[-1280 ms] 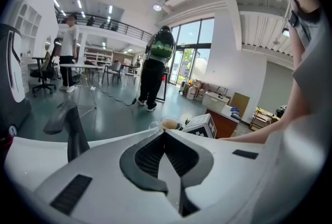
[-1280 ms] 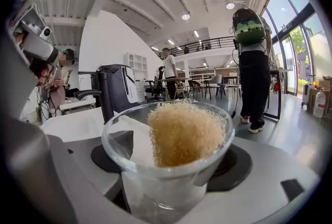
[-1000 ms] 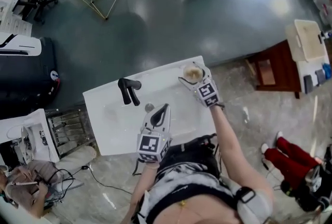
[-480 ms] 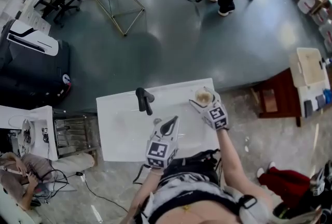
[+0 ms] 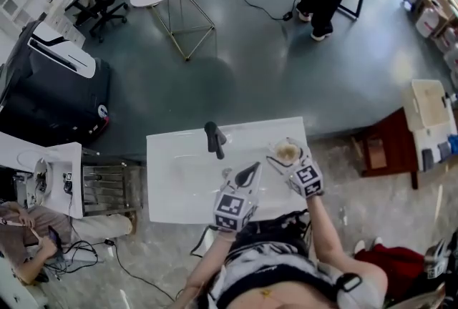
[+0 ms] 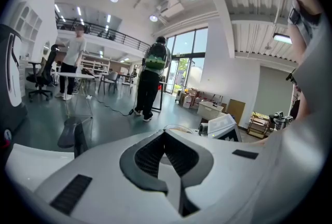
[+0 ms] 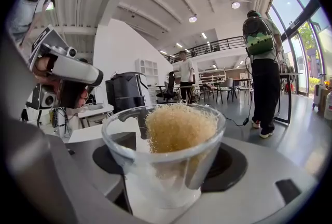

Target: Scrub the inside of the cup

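Both right gripper (image 7: pixel 163 181) jaws clasped a clear tapered cup (image 7: pixel 129 150) holding a fibrous tan scrubber (image 7: pixel 179 127). The left gripper (image 6: pixel 165 137) stood pinched shut, empty.

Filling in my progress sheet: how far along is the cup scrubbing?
Done: the sponge sits inside the cup. In hand: the right gripper clamps the cup; the left gripper is shut, empty. Left, seemingly: grabbing the sponge and scrubbing the inside.
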Action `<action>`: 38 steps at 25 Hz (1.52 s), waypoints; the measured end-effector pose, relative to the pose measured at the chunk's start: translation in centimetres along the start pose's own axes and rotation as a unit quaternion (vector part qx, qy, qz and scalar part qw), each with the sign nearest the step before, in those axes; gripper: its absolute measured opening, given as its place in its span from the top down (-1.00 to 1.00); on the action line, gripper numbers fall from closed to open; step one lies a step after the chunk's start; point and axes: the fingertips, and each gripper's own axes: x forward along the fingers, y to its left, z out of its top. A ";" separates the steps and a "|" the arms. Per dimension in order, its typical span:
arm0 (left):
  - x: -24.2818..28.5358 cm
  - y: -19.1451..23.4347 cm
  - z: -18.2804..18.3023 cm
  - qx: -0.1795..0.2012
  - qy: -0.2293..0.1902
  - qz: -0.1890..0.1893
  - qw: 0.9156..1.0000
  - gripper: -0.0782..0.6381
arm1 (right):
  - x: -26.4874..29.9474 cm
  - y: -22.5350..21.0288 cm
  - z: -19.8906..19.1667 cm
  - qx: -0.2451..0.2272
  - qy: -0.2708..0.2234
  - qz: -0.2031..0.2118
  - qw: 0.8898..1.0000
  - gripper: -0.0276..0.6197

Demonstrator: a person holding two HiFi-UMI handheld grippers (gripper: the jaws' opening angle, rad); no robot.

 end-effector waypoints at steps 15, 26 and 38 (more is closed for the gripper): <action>-0.7 -1.5 2.7 0.062 -0.013 -0.042 0.997 0.72 | -1.9 5.0 1.8 -0.015 -0.016 0.010 1.000 -0.31; -0.5 -3.3 2.4 0.110 0.018 -0.072 0.991 0.61 | -2.4 7.8 1.4 -0.023 0.006 0.013 1.000 -0.31; -0.7 -2.2 2.0 0.126 0.052 -0.084 0.987 0.55 | -2.1 7.5 3.6 -0.063 0.009 0.004 0.998 -0.31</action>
